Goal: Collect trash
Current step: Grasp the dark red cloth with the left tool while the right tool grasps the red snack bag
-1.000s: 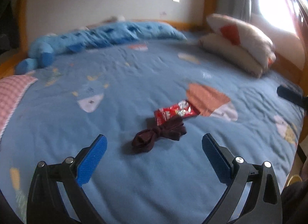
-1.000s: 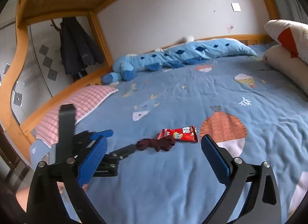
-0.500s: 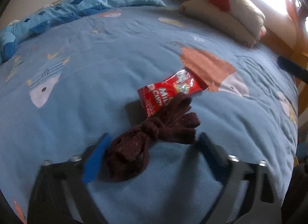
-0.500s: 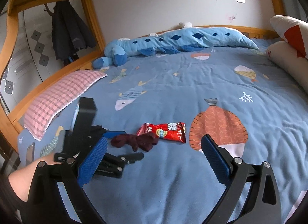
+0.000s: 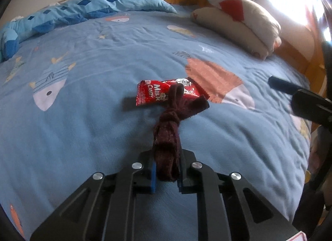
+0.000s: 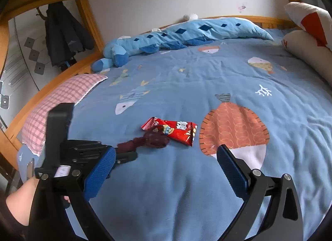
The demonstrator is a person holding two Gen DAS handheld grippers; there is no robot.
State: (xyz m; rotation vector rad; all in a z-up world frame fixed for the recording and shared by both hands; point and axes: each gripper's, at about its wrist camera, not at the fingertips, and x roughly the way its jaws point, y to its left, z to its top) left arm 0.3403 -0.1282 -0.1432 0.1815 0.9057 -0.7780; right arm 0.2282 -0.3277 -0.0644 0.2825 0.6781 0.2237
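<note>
Left hand-held gripper (image 5: 166,175), wide open a second ago, now closing on near end of knotted maroon knit cloth (image 5: 169,135). Right hand-held gripper (image 6: 166,170) open, empty. Glossy red candy wrapper (image 5: 164,93) flat mid-bed (image 5: 83,116), under cloth's far end.

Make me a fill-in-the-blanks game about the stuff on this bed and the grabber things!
1. The left gripper is closing on the dark red knotted ____.
2. The far end of that knotted cloth lies on a red ____ wrapper.
3. The right gripper has its jaws wide ____ with nothing between them.
4. The pillow at the bed's edge has a pink ____ pattern.

Missing words: cloth; candy; open; checked
</note>
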